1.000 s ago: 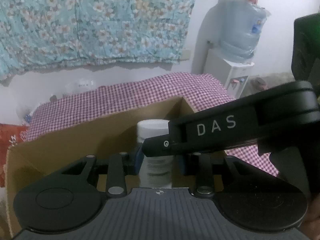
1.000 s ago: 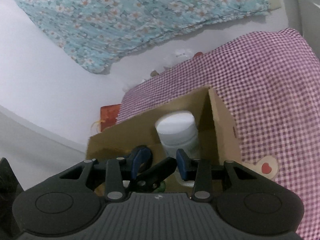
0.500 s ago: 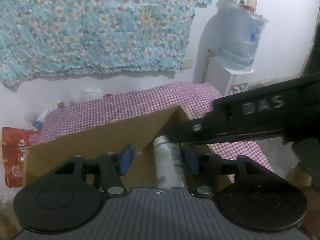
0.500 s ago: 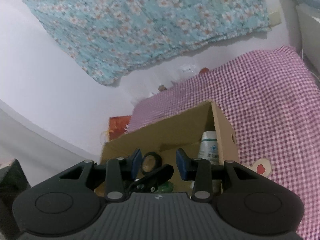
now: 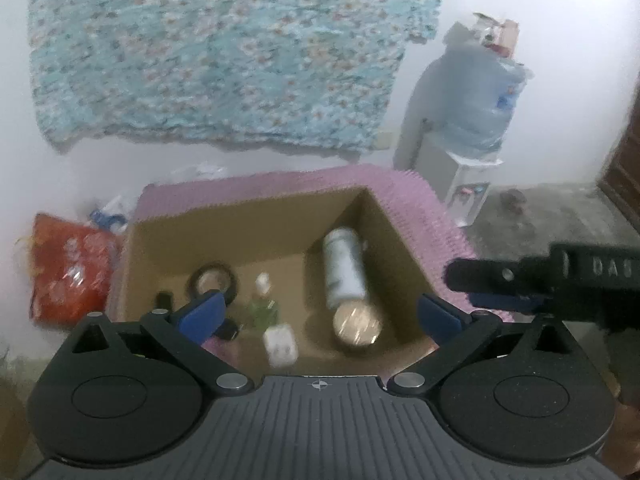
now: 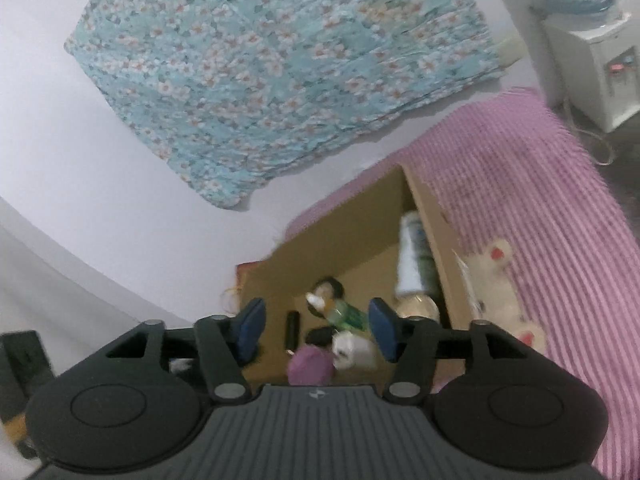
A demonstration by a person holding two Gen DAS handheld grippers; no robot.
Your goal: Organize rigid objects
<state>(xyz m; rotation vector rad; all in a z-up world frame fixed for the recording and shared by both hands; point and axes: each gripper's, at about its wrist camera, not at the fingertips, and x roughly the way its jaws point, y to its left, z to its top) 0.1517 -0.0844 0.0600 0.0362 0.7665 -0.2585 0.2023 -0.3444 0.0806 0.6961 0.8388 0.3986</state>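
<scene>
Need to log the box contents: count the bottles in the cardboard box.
2. A white bottle lies along the right wall of the cardboard box; a small green bottle lies mid-floor near the tape roll. Blur and the fingers may hide others.

In my brown cardboard box [image 5: 256, 220] a tall white bottle [image 5: 343, 268] lies on its side by the right wall, its round shiny end [image 5: 357, 325] facing me. Left of it are a little green bottle [image 5: 263, 307], a white cube [image 5: 281, 345] nearer me, and a black tape ring [image 5: 212, 280] farther left.
</scene>
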